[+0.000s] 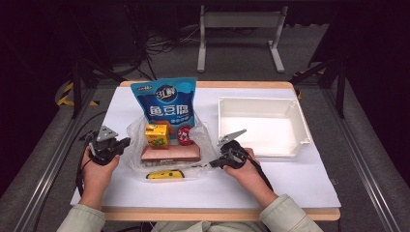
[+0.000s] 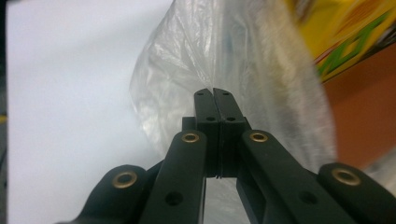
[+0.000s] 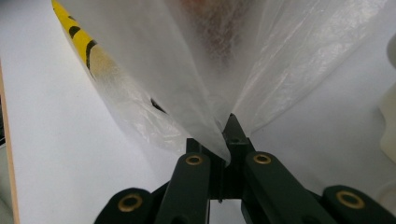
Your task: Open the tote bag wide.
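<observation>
The bench (image 1: pixel 300 174) is covered by a white sheet, and the clear plastic bag (image 1: pixel 135 162) lying left of its centre is taken as the landmark. A white tray (image 1: pixel 303 126) stands empty to the right of the bag, just apart from it. Inside the bag a blue snack pouch (image 1: pixel 167 99) is propped at the far end, a flat brown box (image 1: pixel 170 153) lies in the middle, a yellow juice carton (image 1: pixel 157 135) and a small red round pack (image 1: pixel 185 135) rest just behind the box, and a yellow-and-black tool (image 1: pixel 165 174) lies at the near edge. The bag's left edge is pinched by the left tongs (image 2: pixel 213 93), whose jaws are seen pressed together on the film. The bag's right edge is clamped in the right tongs (image 3: pixel 229 128), with the film fanning up from between the closed jaws. The step in hand is judged to be the gripping of both sides of the bag. The next move probably calls for both edges to be drawn apart or lifted evenly, so that the thin film is not torn and the contents are not tipped.
</observation>
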The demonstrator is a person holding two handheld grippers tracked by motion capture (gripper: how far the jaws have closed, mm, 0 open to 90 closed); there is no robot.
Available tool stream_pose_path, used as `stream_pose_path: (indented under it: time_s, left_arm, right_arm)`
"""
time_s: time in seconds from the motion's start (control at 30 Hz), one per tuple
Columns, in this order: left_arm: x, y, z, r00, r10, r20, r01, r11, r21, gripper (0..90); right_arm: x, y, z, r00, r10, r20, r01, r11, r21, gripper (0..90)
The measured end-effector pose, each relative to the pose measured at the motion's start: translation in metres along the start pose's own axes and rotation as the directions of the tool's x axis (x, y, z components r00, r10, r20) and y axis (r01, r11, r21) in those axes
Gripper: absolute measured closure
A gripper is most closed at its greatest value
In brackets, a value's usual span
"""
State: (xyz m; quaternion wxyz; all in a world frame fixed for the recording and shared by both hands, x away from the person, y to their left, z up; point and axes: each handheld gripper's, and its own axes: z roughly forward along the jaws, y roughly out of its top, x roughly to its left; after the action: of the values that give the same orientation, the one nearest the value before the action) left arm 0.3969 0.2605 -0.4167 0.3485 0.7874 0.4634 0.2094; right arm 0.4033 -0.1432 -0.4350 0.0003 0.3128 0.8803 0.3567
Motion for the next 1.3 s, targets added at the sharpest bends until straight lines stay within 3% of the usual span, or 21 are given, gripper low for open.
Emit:
stream_pose_path:
  time_s: [0.2, 0.3, 0.37, 0.47, 0.5, 0.57, 0.7, 0.8, 0.83, 0.87, 0.93, 1.0, 1.1, 1.23, 1.3]
  left_arm:
    - [0.003, -0.008, 0.023, 0.9999, -0.006, 0.012, 0.005, 0.9929, 0.119, 90.0]
    - [0.004, -0.01, 0.025, 0.9994, -0.01, 0.033, 0.006, 0.9911, 0.133, 90.0]
    - [0.005, -0.01, 0.021, 0.9986, -0.032, 0.044, 0.026, 0.9928, 0.117, 86.4]
    - [0.009, -0.011, 0.012, 0.9948, -0.08, 0.063, 0.074, 0.9934, 0.088, 67.7]
    - [0.013, -0.012, 0.005, 0.9908, -0.11, 0.078, 0.106, 0.9928, 0.055, 63.2]
    - [0.016, -0.013, -0.006, 0.9841, -0.138, 0.112, 0.138, 0.9905, 0.007, 59.6]
    - [0.015, -0.011, -0.025, 0.9829, -0.136, 0.124, 0.147, 0.9859, -0.08, 56.1]
    - [0.003, -0.002, -0.043, 0.9903, -0.069, 0.121, 0.088, 0.9846, -0.151, 53.8]
    - [-0.004, 0.002, -0.046, 0.9899, -0.048, 0.134, 0.07, 0.9829, -0.171, 53.2]
    - [-0.004, 0.002, -0.046, 0.9899, -0.048, 0.134, 0.07, 0.9829, -0.171, 53.0]
    - [-0.015, 0.008, -0.047, 0.99, 0.003, 0.141, 0.021, 0.986, -0.166, 52.5]
    - [-0.023, 0.012, -0.043, 0.9878, 0.028, 0.153, -0.004, 0.9882, -0.153, 50.8]
    - [-0.026, 0.015, -0.032, 0.9871, 0.032, 0.157, -0.013, 0.9925, -0.122, 46.5]
    - [-0.023, 0.017, -0.014, 0.989, 0.001, 0.148, 0.01, 0.9972, -0.074, 46.0]
    - [-0.018, 0.014, -0.004, 0.9907, -0.025, 0.134, 0.03, 0.9989, -0.035, 50.1]
  right_arm:
    - [0.0, 0.0, -0.001, 1.0, 0.0, 0.001, 0.0, 1.0, -0.001, 90.0]
    - [0.0, 0.0, -0.001, 1.0, -0.001, 0.002, 0.001, 1.0, -0.002, 90.0]
    - [0.0, 0.0, -0.002, 1.0, -0.001, 0.002, 0.001, 1.0, -0.003, 90.0]
    - [0.0, 0.0, -0.002, 1.0, -0.002, 0.003, 0.002, 1.0, -0.005, 90.0]
    - [0.0, 0.0, -0.002, 1.0, -0.002, 0.003, 0.002, 1.0, -0.005, 90.0]
    - [0.001, 0.0, -0.002, 1.0, -0.003, 0.003, 0.003, 1.0, -0.004, 90.0]
    - [0.001, 0.0, -0.002, 1.0, -0.004, 0.003, 0.004, 1.0, -0.004, 90.0]
    - [0.001, 0.0, -0.001, 1.0, -0.005, 0.003, 0.005, 1.0, -0.002, 90.0]
    - [0.001, 0.001, -0.001, 1.0, -0.004, 0.003, 0.004, 1.0, -0.001, 90.0]
    - [0.001, 0.0, -0.001, 1.0, -0.006, 0.002, 0.006, 1.0, -0.003, 90.0]
    - [0.001, 0.0, -0.001, 1.0, -0.006, 0.002, 0.006, 1.0, -0.003, 90.0]
    - [0.001, 0.0, -0.001, 1.0, -0.006, 0.001, 0.006, 1.0, -0.003, 90.0]
    - [0.001, 0.0, -0.001, 1.0, -0.008, 0.002, 0.008, 1.0, -0.004, 90.0]
    - [0.002, 0.0, -0.001, 1.0, -0.007, 0.002, 0.007, 1.0, -0.005, 90.0]
    - [0.002, 0.0, -0.001, 1.0, -0.008, 0.002, 0.008, 1.0, -0.005, 90.0]
